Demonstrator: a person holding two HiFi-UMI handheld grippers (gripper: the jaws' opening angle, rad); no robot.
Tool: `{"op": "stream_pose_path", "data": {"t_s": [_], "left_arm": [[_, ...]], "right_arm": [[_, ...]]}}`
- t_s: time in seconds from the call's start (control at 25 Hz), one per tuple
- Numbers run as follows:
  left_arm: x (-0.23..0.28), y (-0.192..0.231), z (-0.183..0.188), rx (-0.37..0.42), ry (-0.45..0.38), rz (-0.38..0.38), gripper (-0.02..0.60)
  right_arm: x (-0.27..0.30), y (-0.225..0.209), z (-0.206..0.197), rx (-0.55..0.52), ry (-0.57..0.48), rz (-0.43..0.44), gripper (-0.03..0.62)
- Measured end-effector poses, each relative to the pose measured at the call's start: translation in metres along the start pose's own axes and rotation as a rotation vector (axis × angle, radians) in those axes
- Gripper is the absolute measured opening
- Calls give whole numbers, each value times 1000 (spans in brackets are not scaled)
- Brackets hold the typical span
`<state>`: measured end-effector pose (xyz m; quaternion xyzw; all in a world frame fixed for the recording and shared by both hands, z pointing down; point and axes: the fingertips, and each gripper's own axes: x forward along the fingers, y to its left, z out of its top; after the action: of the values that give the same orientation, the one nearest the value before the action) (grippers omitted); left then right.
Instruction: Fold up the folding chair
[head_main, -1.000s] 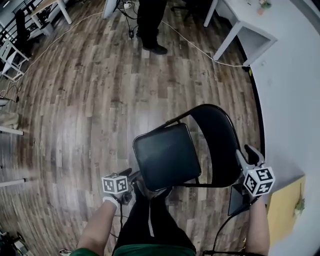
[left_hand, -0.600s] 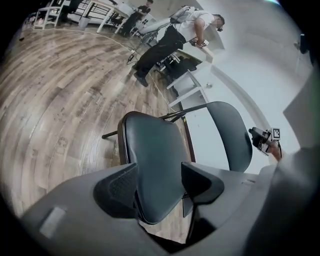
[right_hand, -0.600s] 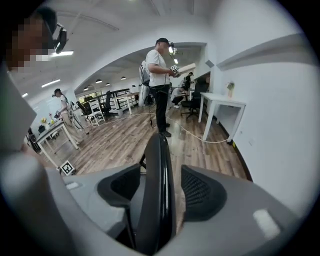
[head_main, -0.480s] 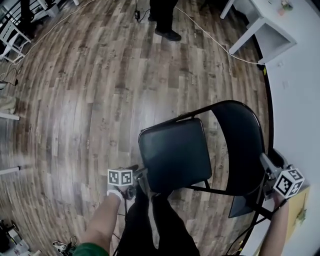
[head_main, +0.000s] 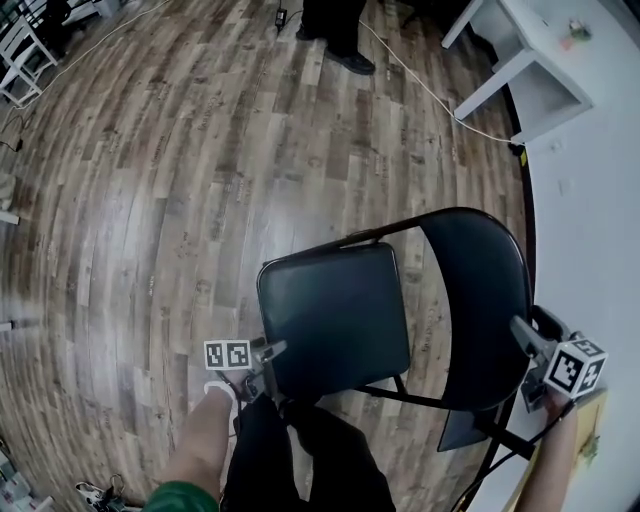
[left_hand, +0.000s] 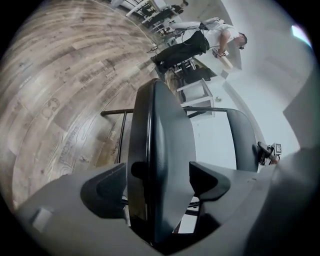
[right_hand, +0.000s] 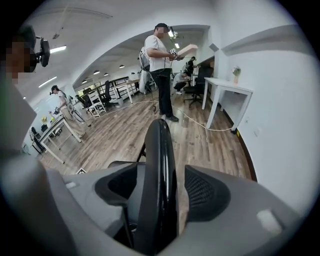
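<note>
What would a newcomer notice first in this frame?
A black folding chair stands open on the wood floor, mid-frame in the head view. The left gripper straddles the front edge of the seat, and the right gripper straddles the top of the backrest. Both sets of jaws are opening around those edges.

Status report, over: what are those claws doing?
Left gripper jaws opening around seat; right gripper jaws opening around backrest. Folding chair unfolded. Bystander well clear.
</note>
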<state>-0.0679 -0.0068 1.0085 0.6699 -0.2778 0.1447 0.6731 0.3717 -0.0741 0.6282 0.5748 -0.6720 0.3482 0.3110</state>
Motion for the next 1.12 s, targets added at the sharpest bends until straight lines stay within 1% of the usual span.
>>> {"op": "stream_pose_path", "data": {"t_s": [0.16,0.4,0.56,0.68,0.8,1.0,1.12], "left_arm": [[9,6,0,-28,5,-27,390],[18,9,-4,-29,10,-34,390],[22,10,-3,-36,1,-48,388],[24,10,-6,-24,2,-41,390],[30,8,-5,-19,-1,-43,390],[36,12,-4,-34,-5,-75,388],[38,13,-3,-31,-11,-79,388]], "right_arm": [[8,6,-6,-9,45,44,299],[17,9,-11,-21,65,85,298],[21,7,-15,-42,76,81,284],[23,6,-19,-65,101,80,275],[24,5,-21,-86,122,66,273],[29,8,-22,-99,132,52,275],[33,8,-24,-119,147,35,274]]}}
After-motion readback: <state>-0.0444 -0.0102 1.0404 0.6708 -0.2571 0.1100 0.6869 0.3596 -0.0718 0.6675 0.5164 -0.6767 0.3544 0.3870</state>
